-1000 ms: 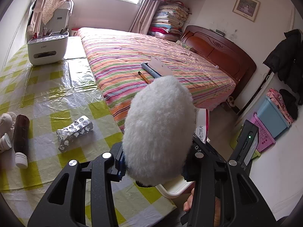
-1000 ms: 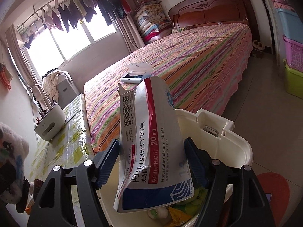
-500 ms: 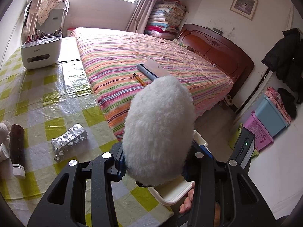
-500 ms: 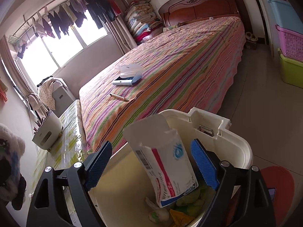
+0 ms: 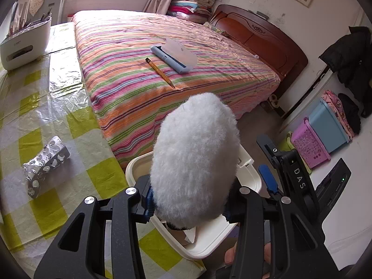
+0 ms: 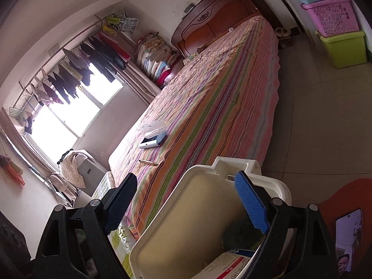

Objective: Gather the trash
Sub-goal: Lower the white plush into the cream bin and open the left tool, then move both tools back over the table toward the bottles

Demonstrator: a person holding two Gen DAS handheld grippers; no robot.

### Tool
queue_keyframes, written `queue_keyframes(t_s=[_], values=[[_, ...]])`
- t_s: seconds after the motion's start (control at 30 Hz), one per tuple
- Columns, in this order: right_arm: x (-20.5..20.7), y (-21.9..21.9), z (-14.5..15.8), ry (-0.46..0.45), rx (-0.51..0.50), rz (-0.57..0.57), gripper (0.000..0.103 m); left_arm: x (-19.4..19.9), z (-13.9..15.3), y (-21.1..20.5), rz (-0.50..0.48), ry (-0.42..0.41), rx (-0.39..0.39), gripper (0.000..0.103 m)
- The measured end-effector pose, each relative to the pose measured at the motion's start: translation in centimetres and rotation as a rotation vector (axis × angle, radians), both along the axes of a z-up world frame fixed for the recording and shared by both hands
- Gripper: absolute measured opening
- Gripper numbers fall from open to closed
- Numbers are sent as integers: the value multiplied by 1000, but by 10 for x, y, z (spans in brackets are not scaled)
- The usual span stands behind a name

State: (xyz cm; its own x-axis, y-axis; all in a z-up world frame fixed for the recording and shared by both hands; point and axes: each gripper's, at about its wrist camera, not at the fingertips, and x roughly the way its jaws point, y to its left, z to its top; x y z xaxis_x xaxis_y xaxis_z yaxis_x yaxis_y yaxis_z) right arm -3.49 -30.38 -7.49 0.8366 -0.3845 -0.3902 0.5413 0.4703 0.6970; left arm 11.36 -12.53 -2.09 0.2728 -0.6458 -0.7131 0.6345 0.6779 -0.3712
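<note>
Left wrist view: our left tool (image 5: 189, 200) is clamped on a white fluffy ball (image 5: 195, 160), held over the near rim of the white bin (image 5: 204, 251). Right tool (image 6: 186, 200) has just been opening; its pads stand wide with nothing between them, and the medicine box (image 6: 229, 264) lies in the bin. Risks, as we judge them: the ball is bulky, so released this close to the rim it may catch and roll to the floor. The right tool (image 5: 267, 179) hangs close by and could clip it. A foil blister pack (image 5: 45, 162) waits on the counter (image 5: 76, 125).
</note>
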Motion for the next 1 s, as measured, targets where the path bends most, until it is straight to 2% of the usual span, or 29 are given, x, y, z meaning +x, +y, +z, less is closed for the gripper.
queue_keyframes(t_s=[0.27,0.37,0.43,0.53,0.67,0.73,0.87,1.0], values=[[-5,-5,-1,-23,16,-20,84,-3,-20,-32,-52,8,64,52],[-5,-5,-1,-22,18,-19,84,-3,-18,-30,-33,-7,59,76],[-5,-6,-1,-23,19,-19,84,-2,-14,-24,-4,-18,53,79],[-3,-5,-2,-20,22,-14,84,-1,-4,3,43,-30,32,79],[4,5,0,2,7,9,84,-13,9,65,183,-77,-14,81],[13,19,4,8,-24,71,84,-22,8,97,262,-79,-28,82],[34,55,14,42,-144,199,84,-39,-1,147,391,-63,12,82],[50,77,17,78,-201,289,84,-50,-6,178,465,-36,42,82]])
